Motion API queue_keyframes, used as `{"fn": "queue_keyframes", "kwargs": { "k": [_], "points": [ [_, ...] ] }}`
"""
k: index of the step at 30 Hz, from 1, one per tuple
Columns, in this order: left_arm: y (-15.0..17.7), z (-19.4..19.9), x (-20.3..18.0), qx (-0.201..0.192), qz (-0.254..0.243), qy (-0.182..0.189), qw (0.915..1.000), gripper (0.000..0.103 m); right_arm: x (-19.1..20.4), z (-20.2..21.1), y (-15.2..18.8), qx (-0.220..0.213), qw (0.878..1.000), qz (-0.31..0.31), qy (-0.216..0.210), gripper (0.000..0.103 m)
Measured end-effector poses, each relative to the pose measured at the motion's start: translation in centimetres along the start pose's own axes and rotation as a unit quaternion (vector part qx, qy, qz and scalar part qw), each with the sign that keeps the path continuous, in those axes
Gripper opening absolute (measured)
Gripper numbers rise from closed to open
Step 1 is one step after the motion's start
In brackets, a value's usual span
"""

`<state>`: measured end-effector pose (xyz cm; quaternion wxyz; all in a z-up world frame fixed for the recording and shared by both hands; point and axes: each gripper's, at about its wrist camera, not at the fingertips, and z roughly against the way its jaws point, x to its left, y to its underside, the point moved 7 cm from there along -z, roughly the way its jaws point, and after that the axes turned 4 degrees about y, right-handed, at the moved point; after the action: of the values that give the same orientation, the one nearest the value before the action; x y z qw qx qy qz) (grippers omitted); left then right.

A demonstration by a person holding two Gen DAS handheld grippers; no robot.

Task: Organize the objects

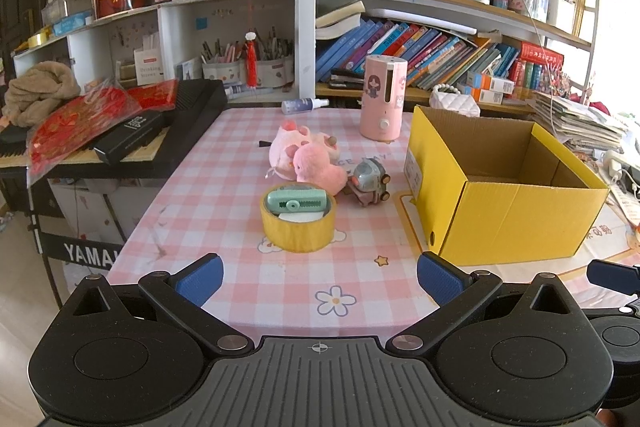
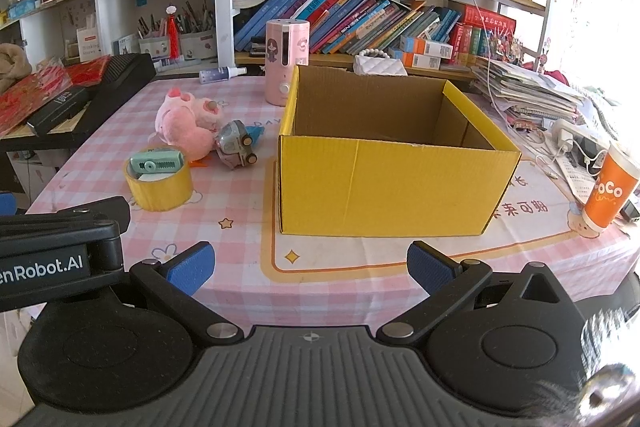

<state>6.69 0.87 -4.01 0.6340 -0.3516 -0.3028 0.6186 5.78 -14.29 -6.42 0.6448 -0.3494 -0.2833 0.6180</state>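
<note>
An open yellow cardboard box stands empty on the pink checked tablecloth. To its left lie a yellow tape roll with a green stapler-like item on top, a pink plush toy and a small grey toy car. My left gripper is open and empty at the table's near edge, facing the tape roll. My right gripper is open and empty in front of the box.
A pink humidifier and a spray bottle stand at the back. A black keyboard with red packets lies left. An orange cup, cables and stacked papers are right. Bookshelves stand behind.
</note>
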Motion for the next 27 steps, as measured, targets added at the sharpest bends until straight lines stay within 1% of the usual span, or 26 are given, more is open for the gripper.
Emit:
{"fn": "queue_keyframes", "kwargs": {
  "k": [18,27],
  "points": [
    [-0.1,-0.2,0.1,0.003,0.0,0.004,1.0,0.103,0.2,0.2,-0.1,0.001,1.0,0.003,0.006,0.103],
    [-0.1,0.1,1.2,0.0,0.002,0.003,1.0,0.103,1.1,0.3,-0.1,-0.001,1.0,0.006,0.0,0.103]
  ]
}}
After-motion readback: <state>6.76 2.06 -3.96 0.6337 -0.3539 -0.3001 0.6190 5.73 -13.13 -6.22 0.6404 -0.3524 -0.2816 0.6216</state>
